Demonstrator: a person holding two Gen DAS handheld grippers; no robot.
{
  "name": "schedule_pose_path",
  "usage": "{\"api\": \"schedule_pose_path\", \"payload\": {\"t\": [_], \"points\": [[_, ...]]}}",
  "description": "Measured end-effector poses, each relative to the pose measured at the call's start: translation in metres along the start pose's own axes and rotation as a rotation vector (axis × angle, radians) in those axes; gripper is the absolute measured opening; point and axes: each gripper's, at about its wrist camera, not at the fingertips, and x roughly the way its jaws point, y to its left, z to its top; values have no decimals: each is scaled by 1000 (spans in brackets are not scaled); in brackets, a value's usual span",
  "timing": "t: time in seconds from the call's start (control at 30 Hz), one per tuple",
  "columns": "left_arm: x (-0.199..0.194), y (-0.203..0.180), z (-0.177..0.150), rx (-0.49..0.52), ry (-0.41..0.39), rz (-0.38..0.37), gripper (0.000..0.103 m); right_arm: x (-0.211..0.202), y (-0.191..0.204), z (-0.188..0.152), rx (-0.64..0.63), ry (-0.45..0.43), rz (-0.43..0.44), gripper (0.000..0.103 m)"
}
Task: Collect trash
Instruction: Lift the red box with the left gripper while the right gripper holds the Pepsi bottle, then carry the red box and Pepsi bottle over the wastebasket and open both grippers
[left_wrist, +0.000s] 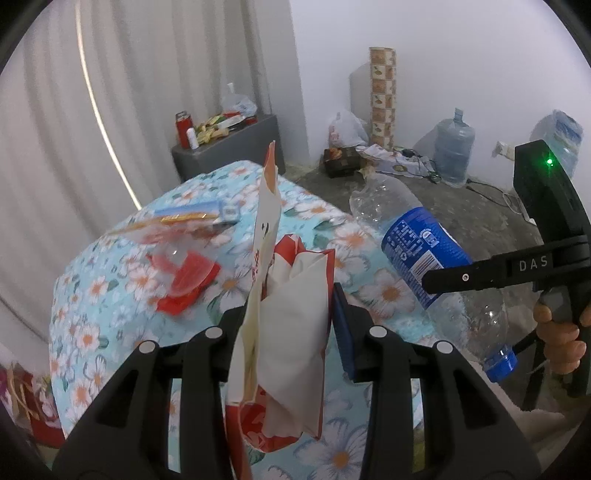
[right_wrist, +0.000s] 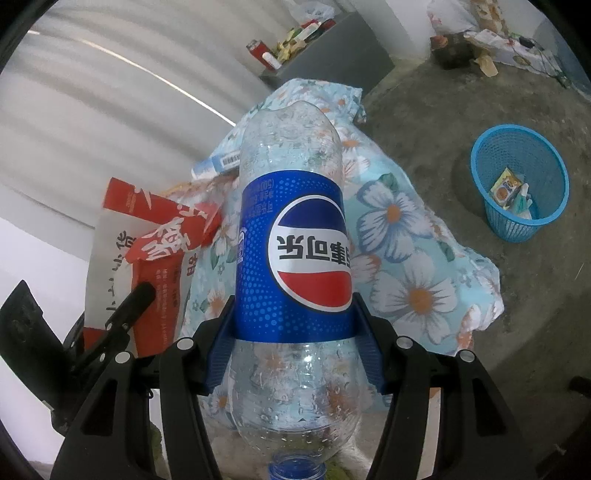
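My left gripper (left_wrist: 291, 314) is shut on a crumpled red and white snack bag (left_wrist: 288, 332) that stands up between its pads above the floral cloth. An empty clear cola bottle (right_wrist: 291, 258) with a blue label sits cap-down in my right gripper (right_wrist: 293, 332), whose blue pads press on the label's lower edge. From the left wrist view the same bottle (left_wrist: 424, 254) and the right gripper (left_wrist: 443, 284) hang at the right, with a hand (left_wrist: 561, 339) on the handle. The snack bag (right_wrist: 147, 251) and a left gripper finger appear at the left of the right wrist view.
A table under a floral cloth (left_wrist: 110, 314) still bears red wrappers (left_wrist: 184, 280) and a blue carton (left_wrist: 199, 212). A blue mesh basket (right_wrist: 521, 184) with some trash stands on the concrete floor at the right. A grey cabinet (left_wrist: 229, 147), water jugs (left_wrist: 454, 147) and bags line the wall.
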Motion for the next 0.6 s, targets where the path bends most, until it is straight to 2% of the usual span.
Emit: {"api": "schedule_pose_path", "payload": {"t": [0.43,0.6], "points": [[25,-41,46,72,-14,-79,35,-18,-45,11,110,-54,90,58],[58,-60,79,62,25,-181,35,-29,-83,19,208,-98,125,58]]}}
